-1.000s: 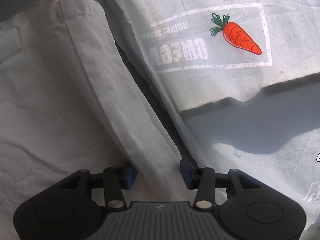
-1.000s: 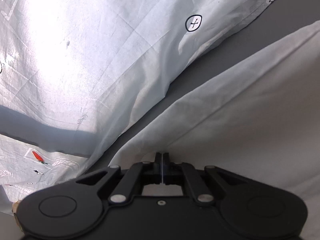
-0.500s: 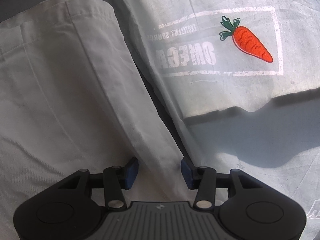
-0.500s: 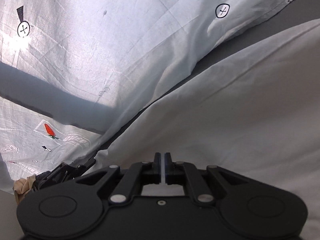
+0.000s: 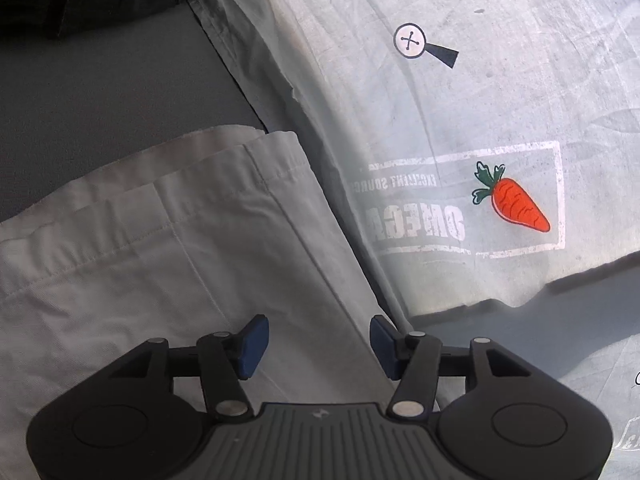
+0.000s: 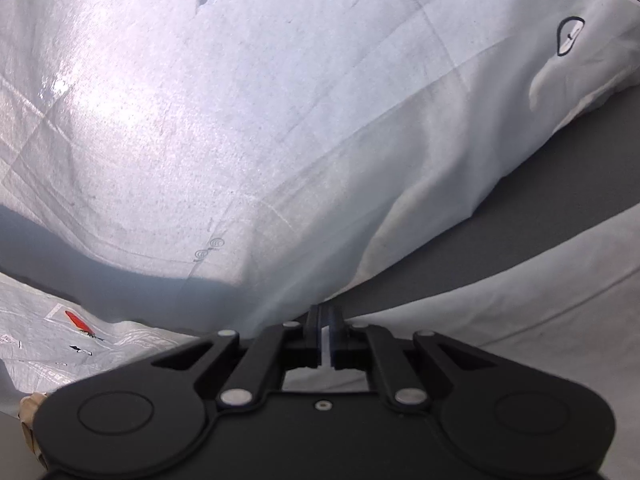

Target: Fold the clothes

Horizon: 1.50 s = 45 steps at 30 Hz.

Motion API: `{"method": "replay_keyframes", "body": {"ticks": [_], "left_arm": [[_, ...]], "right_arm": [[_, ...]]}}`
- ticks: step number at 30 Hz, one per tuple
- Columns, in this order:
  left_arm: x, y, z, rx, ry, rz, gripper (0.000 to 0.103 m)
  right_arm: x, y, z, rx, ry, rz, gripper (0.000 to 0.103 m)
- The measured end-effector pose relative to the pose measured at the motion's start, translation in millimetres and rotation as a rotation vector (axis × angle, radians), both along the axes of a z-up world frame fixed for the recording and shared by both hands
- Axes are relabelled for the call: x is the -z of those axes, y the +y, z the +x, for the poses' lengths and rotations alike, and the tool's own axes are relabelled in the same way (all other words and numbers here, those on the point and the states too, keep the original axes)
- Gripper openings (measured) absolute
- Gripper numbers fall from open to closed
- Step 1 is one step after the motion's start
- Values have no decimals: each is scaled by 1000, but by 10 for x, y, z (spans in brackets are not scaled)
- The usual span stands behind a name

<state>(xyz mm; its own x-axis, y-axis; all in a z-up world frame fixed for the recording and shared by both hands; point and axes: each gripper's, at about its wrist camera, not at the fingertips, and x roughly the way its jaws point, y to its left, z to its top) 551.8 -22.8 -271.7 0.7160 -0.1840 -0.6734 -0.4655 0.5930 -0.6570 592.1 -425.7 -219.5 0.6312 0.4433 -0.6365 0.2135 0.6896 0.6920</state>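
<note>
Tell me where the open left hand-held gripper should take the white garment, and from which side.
Judging by the left wrist view, take the hemmed corner of the white garment, coming in from its long free edge beside the printed cloth. That corner is stitched and layered, so it should pinch firmly, and the edge lies exposed. The left hand-held gripper hangs open over that edge, nearer than the corner.

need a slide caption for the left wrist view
Open left gripper poised over the hemmed edge of a white garment, beside a pale printed sheet bearing an orange carrot graphic.
</note>
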Motion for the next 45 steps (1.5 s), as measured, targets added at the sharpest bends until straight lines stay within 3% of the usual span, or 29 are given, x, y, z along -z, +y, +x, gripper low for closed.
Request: {"method": "replay_keyframes", "body": {"ticks": [4, 6, 8, 12, 17, 23, 27, 32, 37, 38, 40, 41, 45], "left_arm": [[-128, 205, -420, -18, -4, 49, 57], [-191, 307, -629, -26, -5, 73, 57], [-239, 397, -891, -43, 4, 85, 58], [-206, 487, -1369, -73, 28, 33, 58], [-117, 468, -1842, -64, 42, -44, 56], [-122, 309, -1953, -31, 58, -40, 49], [-85, 154, -2012, -5, 69, -71, 48], [-20, 14, -1999, 33, 83, -90, 48], [27, -9, -1944, 43, 97, -104, 48], [35, -10, -1940, 42, 97, -108, 48], [42, -8, -1940, 32, 91, -120, 48], [41, -8, -1926, 30, 84, -129, 48], [20, -14, -1857, 27, 74, -137, 48]], "right_arm": [[-133, -122, -333, -6, -24, -15, 18], [-157, -237, -612, 24, -27, 9, 31], [-142, -426, -915, 73, -12, 75, 37], [-120, -899, -1610, 197, 11, 256, 49], [-252, -1327, -2522, 302, 10, 274, 53], [-236, -1714, -3450, 469, 34, 333, 55], [-12, -1913, -4031, 630, 72, 479, 55], [294, -1795, -4278, 700, 149, 601, 56], [473, -1653, -4099, 648, 196, 579, 57], [518, -1628, -4028, 638, 196, 580, 57], [527, -1601, -3936, 627, 170, 588, 73], [515, -1592, -3878, 611, 144, 600, 75], [528, -1579, -3698, 604, 106, 647, 67]]}}
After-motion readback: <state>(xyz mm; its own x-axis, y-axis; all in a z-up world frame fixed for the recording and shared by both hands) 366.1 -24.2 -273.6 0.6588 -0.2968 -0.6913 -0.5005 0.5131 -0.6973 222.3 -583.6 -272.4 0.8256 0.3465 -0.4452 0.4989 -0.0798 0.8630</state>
